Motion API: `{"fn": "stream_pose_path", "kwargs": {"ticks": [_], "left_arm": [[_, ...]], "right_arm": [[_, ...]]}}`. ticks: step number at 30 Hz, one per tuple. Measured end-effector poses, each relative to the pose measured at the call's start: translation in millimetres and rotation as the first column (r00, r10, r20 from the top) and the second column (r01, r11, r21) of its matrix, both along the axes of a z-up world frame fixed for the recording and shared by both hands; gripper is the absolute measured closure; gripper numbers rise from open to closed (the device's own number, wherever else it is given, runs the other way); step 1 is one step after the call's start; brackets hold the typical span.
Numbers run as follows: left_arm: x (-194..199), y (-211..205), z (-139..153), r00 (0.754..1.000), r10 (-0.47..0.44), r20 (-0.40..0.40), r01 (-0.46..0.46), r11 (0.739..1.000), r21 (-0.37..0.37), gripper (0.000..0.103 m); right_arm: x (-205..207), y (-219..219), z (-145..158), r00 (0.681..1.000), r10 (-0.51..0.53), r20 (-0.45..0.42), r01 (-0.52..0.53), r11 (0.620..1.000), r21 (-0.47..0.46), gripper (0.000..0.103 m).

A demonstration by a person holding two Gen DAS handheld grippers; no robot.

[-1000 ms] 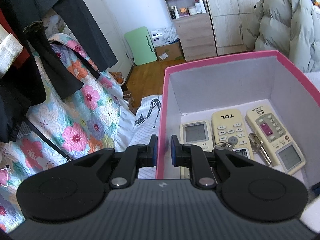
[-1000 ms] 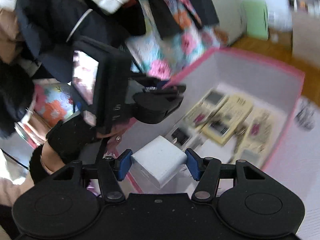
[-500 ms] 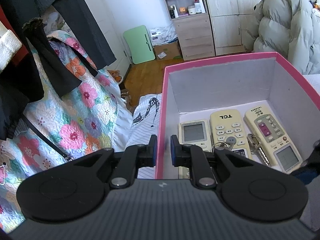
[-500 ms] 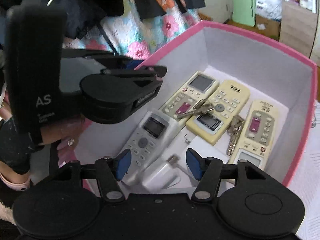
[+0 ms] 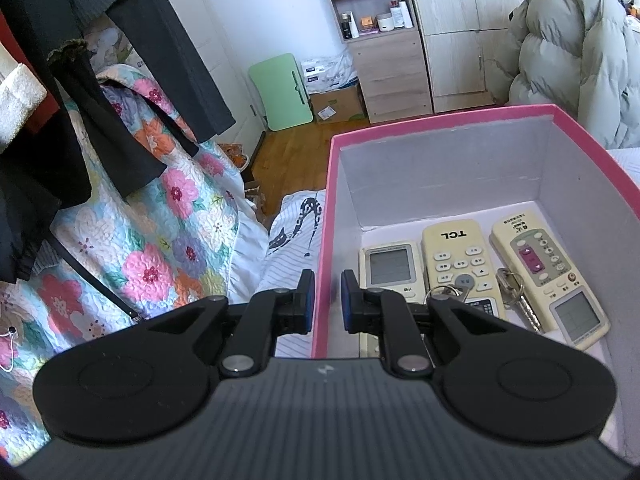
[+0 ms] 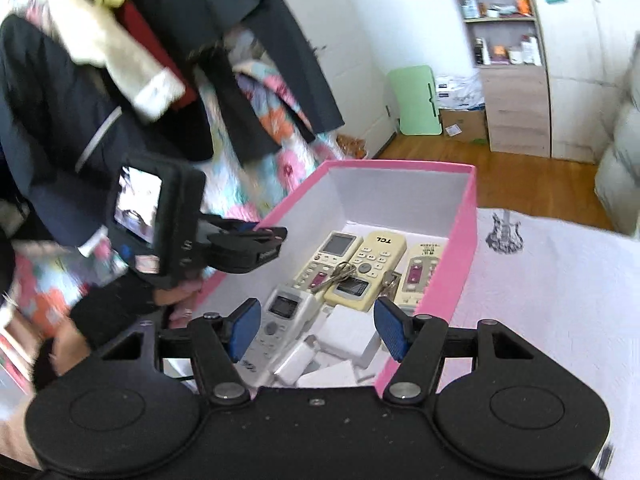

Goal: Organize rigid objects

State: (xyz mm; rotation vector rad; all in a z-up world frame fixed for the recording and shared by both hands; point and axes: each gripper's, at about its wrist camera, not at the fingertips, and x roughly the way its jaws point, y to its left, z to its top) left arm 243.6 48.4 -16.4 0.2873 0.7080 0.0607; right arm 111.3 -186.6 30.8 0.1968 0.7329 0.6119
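Bedroom clutter surrounds a pink box (image 6: 464, 240) resting on the bed (image 6: 552, 280). Left gripper (image 5: 325, 300) pinches the box's wall, fingers nearly closed. Right gripper (image 6: 316, 330) hovers spread wide, holding nothing, above white chargers (image 6: 348, 336) lying inside beside four remotes (image 6: 372, 264) and keys (image 6: 338, 274).

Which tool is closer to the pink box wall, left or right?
Left. The left tool is clamped on the pink box's side wall; the right tool hangs open above the chargers inside.
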Motion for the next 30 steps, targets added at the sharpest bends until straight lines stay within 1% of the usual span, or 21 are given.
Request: {"fn": "stream_pose_path", "kwargs": {"ticks": [2,7,10,12,15,18,21,22,23,27,30], "left_arm": [[0,0,0,1.0,-0.004,-0.001,0.004,1.0,-0.004,0.089],[3,-5,-2,1.0,-0.009,-0.019,0.009,1.0,0.027,0.089],[5,-6,-3,1.0,-0.007,-0.028,0.008,1.0,0.031,0.089],[5,-3,-1,0.999,-0.008,-0.042,0.009,1.0,0.013,0.089],[-2,4,13,0.996,0.041,-0.074,-0.044,0.999,-0.033,0.088],[-22,5,37,1.0,0.019,-0.022,-0.021,0.997,-0.079,0.088],[-48,2,60,1.0,0.001,0.025,0.001,0.996,-0.086,0.085],[-57,0,66,0.999,-0.002,0.034,0.005,0.996,-0.084,0.082],[-64,-1,70,0.999,-0.003,0.04,0.006,0.996,-0.088,0.08],[-100,-7,80,0.999,-0.011,0.048,0.017,0.991,-0.135,0.077],[-124,-15,82,0.998,-0.019,0.057,0.026,0.99,-0.139,0.074]], "right_arm": [[-9,-9,0,1.0,-0.019,0.008,0.019,0.999,0.026,0.035],[-36,-27,-1,0.994,-0.087,0.061,0.086,0.996,0.014,0.035],[-49,-37,-1,0.99,-0.111,0.085,0.109,0.994,0.021,0.035],[-56,-39,0,0.987,-0.116,0.107,0.116,0.993,0.009,0.035],[-65,-42,2,0.979,-0.133,0.156,0.139,0.99,-0.03,0.035],[-70,-44,5,0.971,-0.144,0.19,0.158,0.986,-0.061,0.035],[-75,-45,9,0.964,-0.149,0.219,0.168,0.983,-0.069,0.035],[-77,-44,10,0.962,-0.152,0.229,0.171,0.983,-0.067,0.035],[-79,-43,11,0.958,-0.154,0.24,0.175,0.982,-0.067,0.034],[-90,-37,15,0.946,-0.162,0.28,0.191,0.979,-0.076,0.034],[-99,-32,17,0.941,-0.16,0.299,0.192,0.978,-0.08,0.033]]}}
